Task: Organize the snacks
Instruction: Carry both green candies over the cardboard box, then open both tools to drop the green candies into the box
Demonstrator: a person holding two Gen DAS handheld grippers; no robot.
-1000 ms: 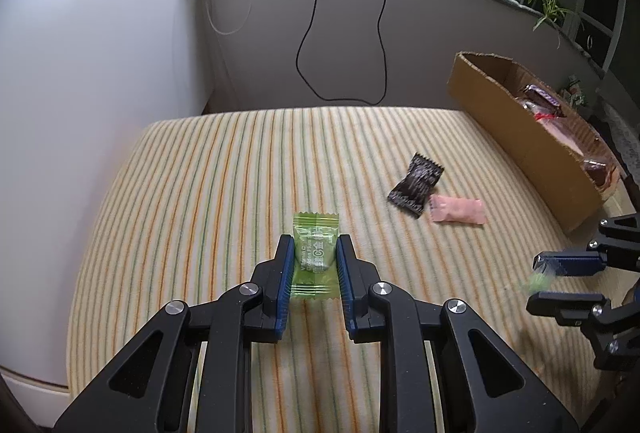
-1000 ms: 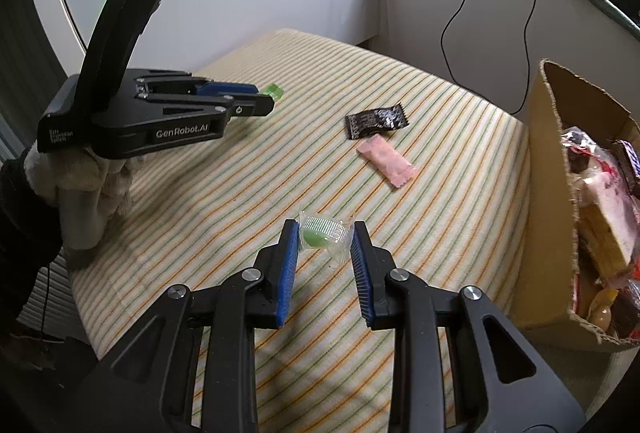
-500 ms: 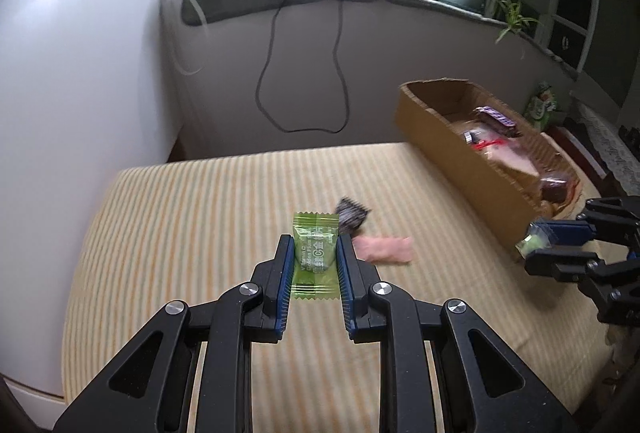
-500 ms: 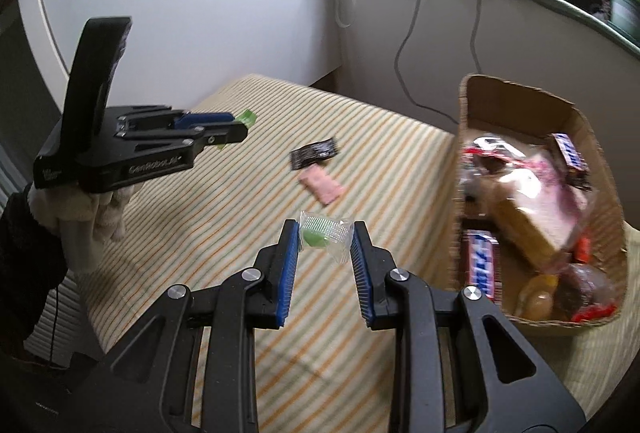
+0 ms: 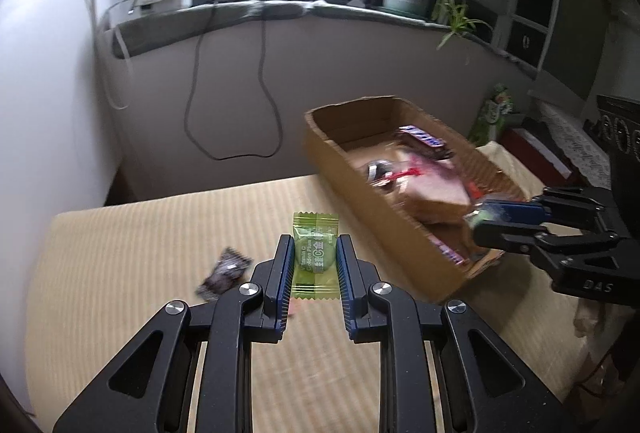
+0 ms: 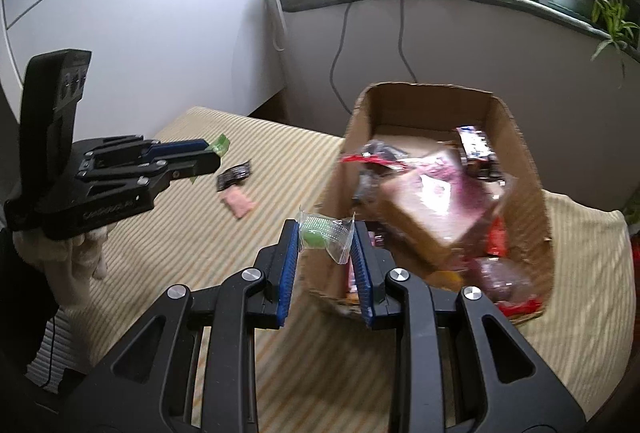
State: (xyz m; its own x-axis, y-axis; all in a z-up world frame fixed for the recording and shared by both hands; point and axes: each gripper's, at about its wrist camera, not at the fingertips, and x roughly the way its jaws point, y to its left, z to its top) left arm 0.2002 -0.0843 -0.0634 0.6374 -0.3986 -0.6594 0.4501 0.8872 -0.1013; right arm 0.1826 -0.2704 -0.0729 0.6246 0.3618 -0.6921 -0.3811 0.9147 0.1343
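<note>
Snacks are what is being gathered here, and two of them are held in the air while two others lie loose. A green candy (image 5: 316, 257), flat and crimped at both ends, is pinched upright across its width by the left gripper (image 5: 316, 265), whose jaws are closed as far as they go; a grip on the flat faces keeps the wrapper from folding or slipping. A clear-wrapped candy (image 6: 325, 233) with a green centre is clamped by the right gripper (image 6: 325, 257), the jaws nearly closed on the crinkled wrapper, so that the sweet hangs between the pads.

The cardboard box (image 6: 520, 153) stands on the striped cloth (image 6: 192, 233) with its top open, already well filled with bars and packets. It is judged to be the collecting place, which would explain why both candies are carried off the cloth and toward it. In the right wrist view the clear-wrapped candy appears at the near rim of the box; in the left wrist view the green candy is seen over the cloth, short of the box wall.

A dark wrapper (image 6: 234, 175) and a pink packet (image 6: 239, 201) lie touching or nearly touching on the cloth, well apart from the box, and are judged to be left for a later trip. The left tool is borne by a hand in a pale glove (image 6: 76, 257).
</note>
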